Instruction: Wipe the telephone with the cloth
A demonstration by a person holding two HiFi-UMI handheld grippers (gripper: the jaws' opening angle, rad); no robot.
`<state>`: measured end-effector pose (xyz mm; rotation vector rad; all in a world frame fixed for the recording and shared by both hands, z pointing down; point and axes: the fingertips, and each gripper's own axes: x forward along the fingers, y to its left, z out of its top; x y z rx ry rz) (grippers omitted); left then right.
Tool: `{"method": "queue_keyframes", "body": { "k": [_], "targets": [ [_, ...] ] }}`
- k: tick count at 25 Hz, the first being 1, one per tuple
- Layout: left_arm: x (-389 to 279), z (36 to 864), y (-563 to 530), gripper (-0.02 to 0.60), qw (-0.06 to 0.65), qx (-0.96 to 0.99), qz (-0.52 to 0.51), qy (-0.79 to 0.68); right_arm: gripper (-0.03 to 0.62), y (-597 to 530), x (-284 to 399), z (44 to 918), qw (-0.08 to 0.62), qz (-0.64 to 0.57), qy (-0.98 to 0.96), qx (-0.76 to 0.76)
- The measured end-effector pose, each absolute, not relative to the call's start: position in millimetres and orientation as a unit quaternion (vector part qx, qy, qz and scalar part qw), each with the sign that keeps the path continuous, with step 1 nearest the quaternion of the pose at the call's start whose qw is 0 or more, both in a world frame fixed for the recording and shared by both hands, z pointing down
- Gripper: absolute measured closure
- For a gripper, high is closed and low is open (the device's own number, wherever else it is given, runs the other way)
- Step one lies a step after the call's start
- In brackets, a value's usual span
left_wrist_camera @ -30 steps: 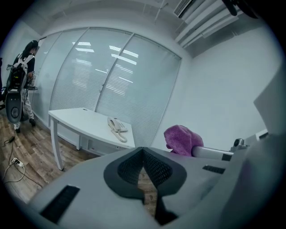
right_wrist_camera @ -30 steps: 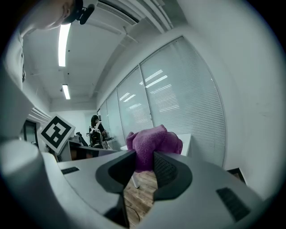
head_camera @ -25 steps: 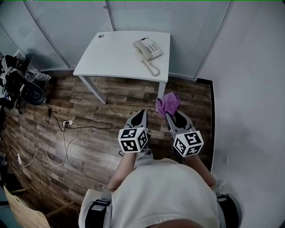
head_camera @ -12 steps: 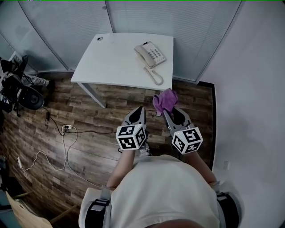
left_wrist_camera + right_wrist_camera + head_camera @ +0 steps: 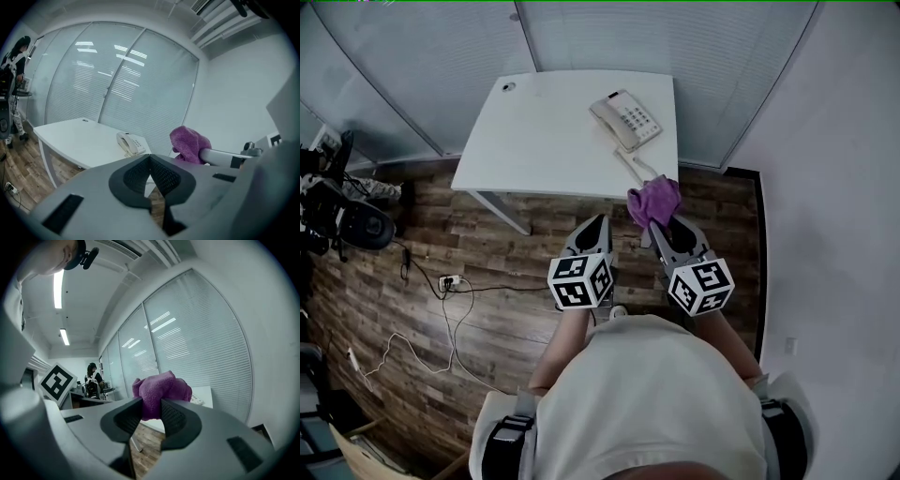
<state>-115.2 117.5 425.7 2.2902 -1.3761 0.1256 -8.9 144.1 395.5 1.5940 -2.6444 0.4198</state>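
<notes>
A cream telephone with a coiled cord lies on the white table, near its right edge; the left gripper view shows the telephone too. My right gripper is shut on a bunched purple cloth, which hangs in the air just short of the table's near right corner. In the right gripper view the cloth fills the gap between the pads. My left gripper is shut with nothing in it, held over the floor beside the right one. The cloth shows at the right of the left gripper view.
The table stands against a wall of glass panels with blinds. A plain wall runs along the right. Cables and a socket strip lie on the wooden floor at the left, and dark equipment stands further left. A person stands far off.
The table and telephone have come closer and lower in the head view as I moved toward them. Both grippers keep their pose, the cloth still gripped and now near the table's edge.
</notes>
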Motion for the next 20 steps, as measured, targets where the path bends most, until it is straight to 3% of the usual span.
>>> {"method": "queue_keyframes", "body": {
  "k": [20],
  "targets": [
    [-124,442,43,0.56,0.253,0.823,0.054,-0.505,0.471,54,-8,396,0.019,0.136,-0.843,0.52]
  ]
}}
